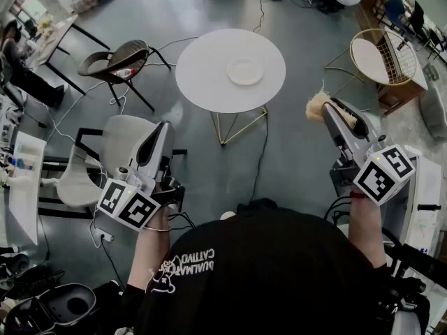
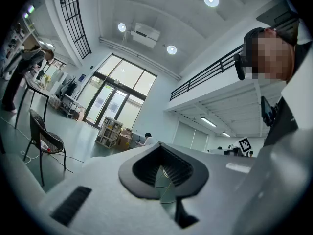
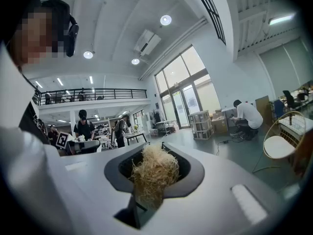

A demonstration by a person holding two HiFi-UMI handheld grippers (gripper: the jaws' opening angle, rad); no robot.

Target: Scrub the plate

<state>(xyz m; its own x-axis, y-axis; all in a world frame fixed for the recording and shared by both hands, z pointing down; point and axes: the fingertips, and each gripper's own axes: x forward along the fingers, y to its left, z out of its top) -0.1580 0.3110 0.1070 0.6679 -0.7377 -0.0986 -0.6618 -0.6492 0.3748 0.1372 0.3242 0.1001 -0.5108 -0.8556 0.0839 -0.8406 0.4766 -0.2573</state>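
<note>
Plate (image 1: 245, 71) far ahead; fibre scrubber (image 3: 154, 170) between right jaws.

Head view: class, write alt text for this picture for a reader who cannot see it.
Seen from above, a person holds two grippers: the right gripper clamps a straw-coloured scrubber, the left gripper is shut and empty. Ahead, a white plate lies on a round white table.

Left tongs (image 1: 165, 128) shut — right tongs (image 1: 330, 109) grip scrubber (image 1: 316, 106).
</note>
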